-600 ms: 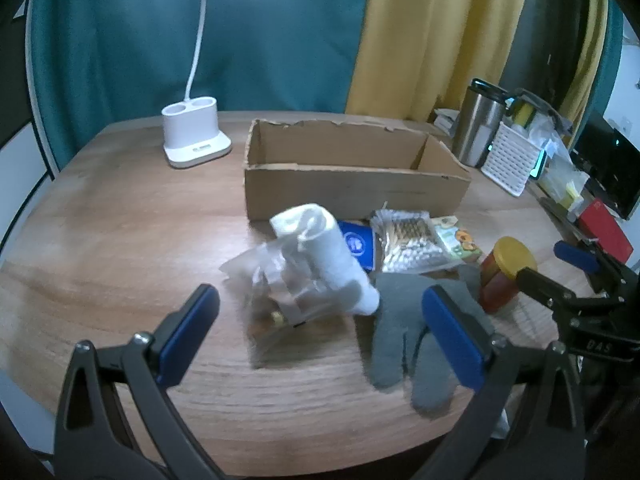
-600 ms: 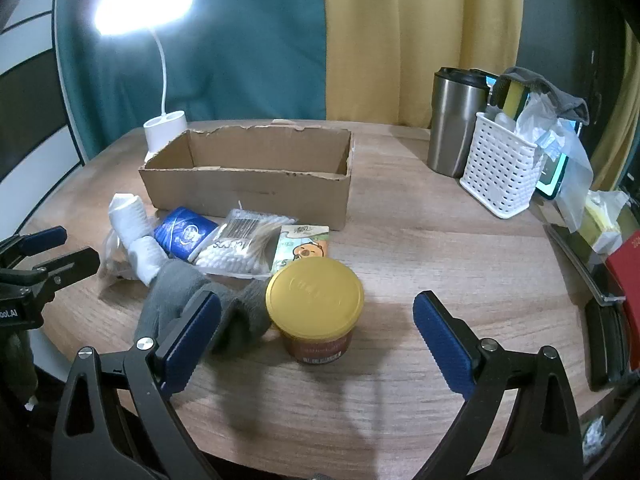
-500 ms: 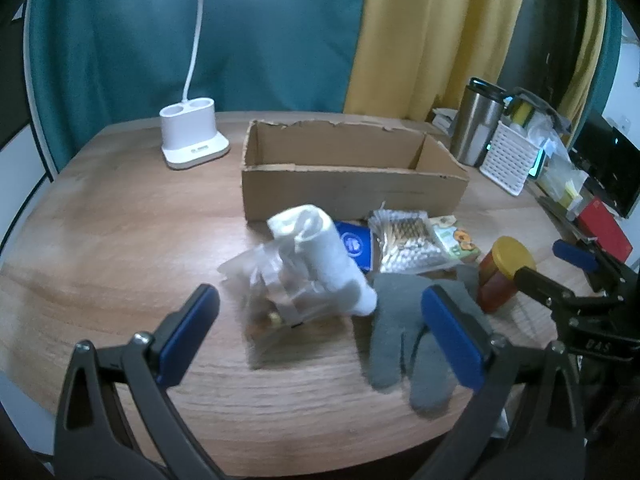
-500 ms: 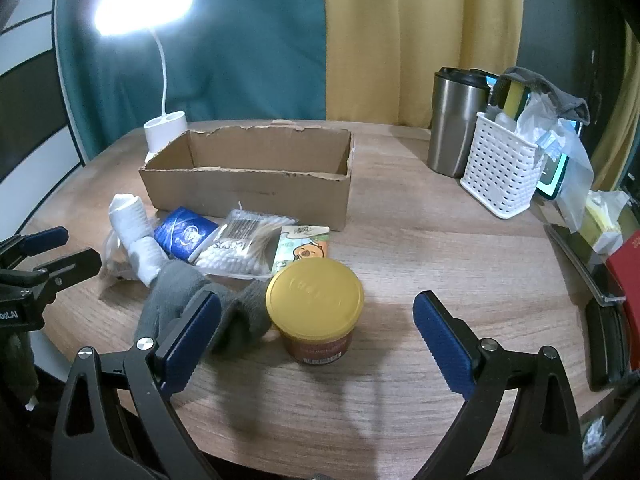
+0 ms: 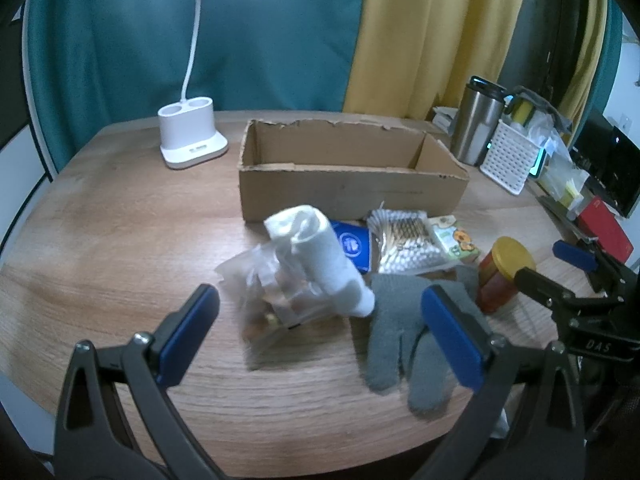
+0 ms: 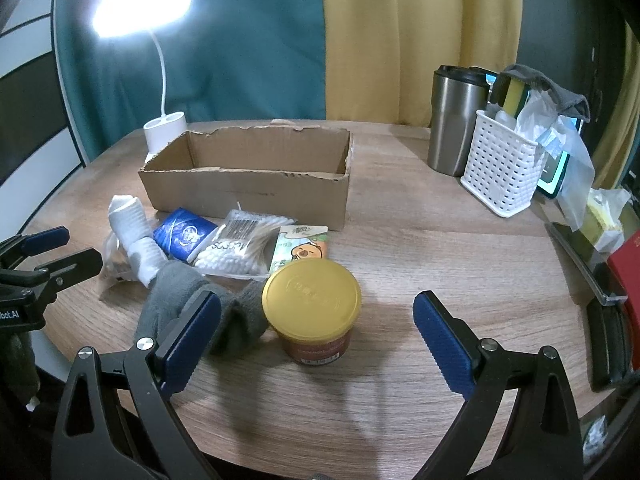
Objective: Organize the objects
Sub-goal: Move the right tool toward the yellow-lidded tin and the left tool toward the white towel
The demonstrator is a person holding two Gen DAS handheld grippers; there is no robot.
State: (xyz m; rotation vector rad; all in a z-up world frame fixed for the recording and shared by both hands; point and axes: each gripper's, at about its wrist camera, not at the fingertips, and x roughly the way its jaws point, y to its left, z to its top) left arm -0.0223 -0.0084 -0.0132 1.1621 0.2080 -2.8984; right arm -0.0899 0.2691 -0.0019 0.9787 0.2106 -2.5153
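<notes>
Left wrist view: left gripper (image 5: 320, 332) gapes empty above the clear bag (image 5: 272, 292); right gripper (image 6: 316, 334) likewise over the yellow-lidded jar (image 6: 312, 304), both presumably bound for the empty cardboard box (image 6: 244, 196) on the bench (image 6: 420, 248).

The left claw (image 5: 320, 332), black-framed with blue rubber pads (image 5: 188, 336), tilts downward with its jaws spread wide and nothing between them. The right claw (image 6: 316, 340), of the same black-and-blue build, tilts down likewise, jaws fully apart and gripping nothing. In each wrist view the other claw shows at the frame's edge, equally agape.
</notes>
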